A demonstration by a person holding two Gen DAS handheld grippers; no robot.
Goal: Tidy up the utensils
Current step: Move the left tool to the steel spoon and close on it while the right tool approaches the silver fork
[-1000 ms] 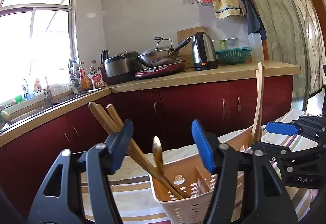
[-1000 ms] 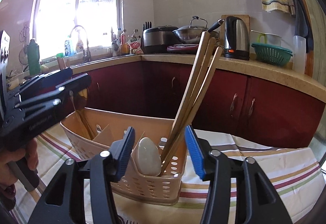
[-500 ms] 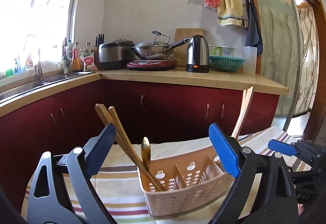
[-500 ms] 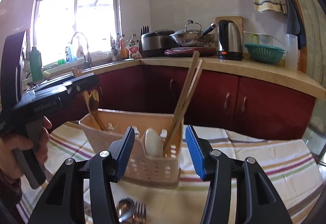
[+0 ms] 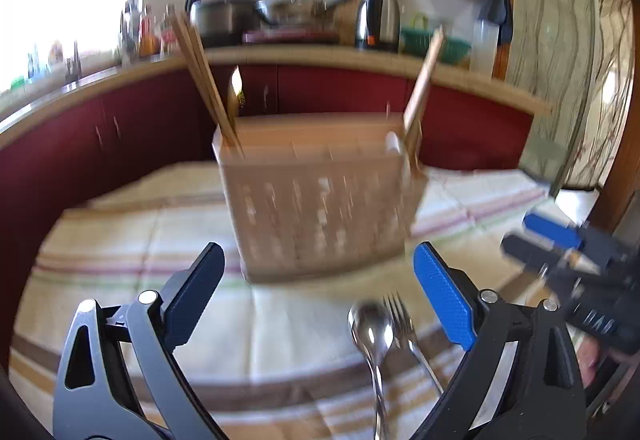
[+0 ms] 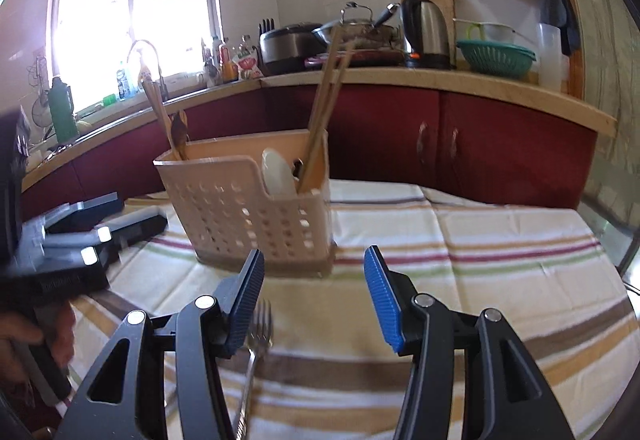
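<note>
left gripper (image 5: pixel 318 294) wide open, holds nothing | right gripper (image 6: pixel 314 296) wide open, holds nothing | spoon (image 5: pixel 370 324) and fork (image 6: pixel 260 324) flat on cloth below fingers, caddy (image 6: pixel 256 208) ahead | likely light, stiff, slippery steel, lies thin | pinch mid-handle

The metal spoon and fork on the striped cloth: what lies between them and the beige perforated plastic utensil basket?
Only bare striped tablecloth, seen in the left wrist view between spoon, fork and basket.
</note>
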